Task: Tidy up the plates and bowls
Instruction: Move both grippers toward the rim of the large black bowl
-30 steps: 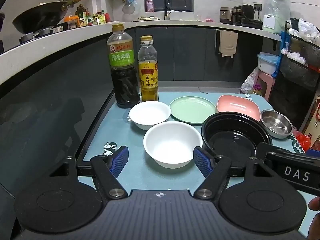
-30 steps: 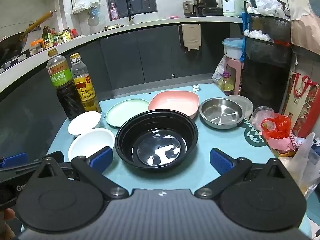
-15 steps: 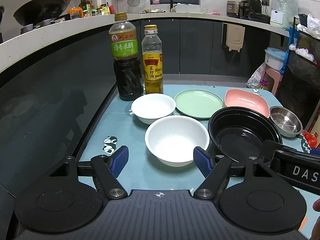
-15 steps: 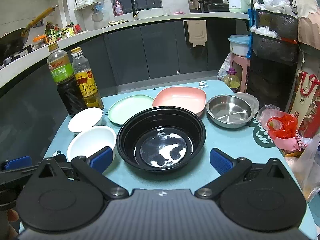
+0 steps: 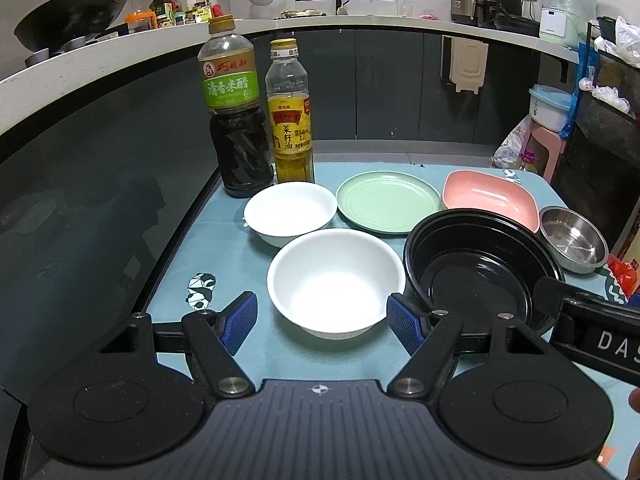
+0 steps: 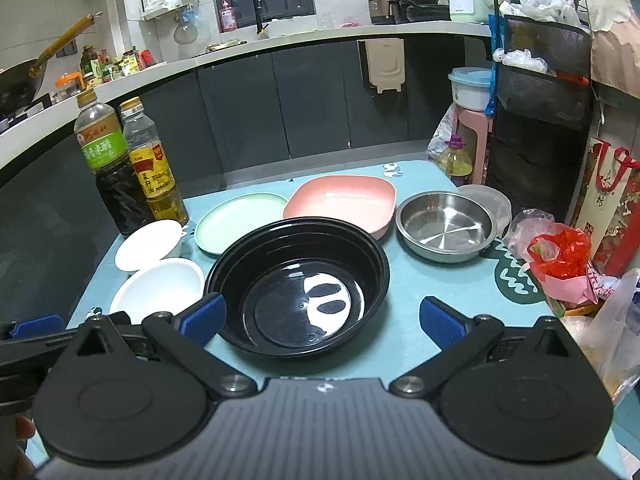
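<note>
The near white bowl [image 5: 334, 282] is now framed between the blue pads of the left gripper [image 5: 322, 318], which is held wide apart and empty; over the last second the bowl has grown larger in the left wrist view and has slid lower, so the gripper has been carried forward and down toward it. No contact is seen: each pad stands just beside the rim, not on it. The black bowl [image 6: 298, 288] is bracketed in the same way by the right gripper [image 6: 322, 322], also spread open and holding nothing, and it too has been brought nearer since a second ago.

Nothing on the bench [image 5: 208, 240] has been moved. The second white bowl [image 5: 290, 212] sits at 11 o'clock from the near one, almost touching it. The green plate [image 5: 388, 200] lies at 1 o'clock, the pink dish [image 5: 490, 198] further toward 2 o'clock, and the steel bowl [image 6: 444, 220] at 1 o'clock from the black bowl in the right wrist view. The vinegar bottle [image 5: 236, 116] and oil bottle [image 5: 290, 116] stand at 11 o'clock, behind the white bowls.

It is judged that the approach is nearly finished and that no sorting is yet done; a rim grasp on the near white bowl, for stacking with its twin, seems the likely next step.
</note>
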### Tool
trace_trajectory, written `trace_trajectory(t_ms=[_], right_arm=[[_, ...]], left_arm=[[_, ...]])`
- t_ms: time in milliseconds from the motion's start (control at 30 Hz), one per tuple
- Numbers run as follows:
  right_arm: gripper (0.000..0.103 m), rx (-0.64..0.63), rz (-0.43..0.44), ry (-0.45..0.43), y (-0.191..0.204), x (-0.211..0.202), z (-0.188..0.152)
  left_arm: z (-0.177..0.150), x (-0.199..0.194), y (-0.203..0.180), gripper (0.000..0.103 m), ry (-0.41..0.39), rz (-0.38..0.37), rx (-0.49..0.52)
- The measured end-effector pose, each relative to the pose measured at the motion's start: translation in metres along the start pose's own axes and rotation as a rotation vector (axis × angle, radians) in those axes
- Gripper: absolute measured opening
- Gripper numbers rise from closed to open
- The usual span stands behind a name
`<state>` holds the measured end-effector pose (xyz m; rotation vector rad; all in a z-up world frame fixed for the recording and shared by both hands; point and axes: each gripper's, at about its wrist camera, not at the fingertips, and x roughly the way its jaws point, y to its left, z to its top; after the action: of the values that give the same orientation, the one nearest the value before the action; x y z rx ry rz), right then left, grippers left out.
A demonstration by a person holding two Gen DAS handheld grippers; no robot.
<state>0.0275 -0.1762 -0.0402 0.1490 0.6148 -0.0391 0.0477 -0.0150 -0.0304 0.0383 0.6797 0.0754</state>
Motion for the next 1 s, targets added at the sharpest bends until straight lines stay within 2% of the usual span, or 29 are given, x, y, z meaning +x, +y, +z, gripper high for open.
trace_trajectory(t_ms=[433,1000], right_arm=[[0.058,-0.001,0.026,-0.006,-0.008,0.002,0.008],[0.058,0.014,0.012,0.021,-0.016,0.014,0.011]], left_arm=[[0.005,0.007,-0.007,0.069,0.010,-0.001,-0.003],[0.009,0.019,-0.009,0.069,0.031,-0.006,-0.027]])
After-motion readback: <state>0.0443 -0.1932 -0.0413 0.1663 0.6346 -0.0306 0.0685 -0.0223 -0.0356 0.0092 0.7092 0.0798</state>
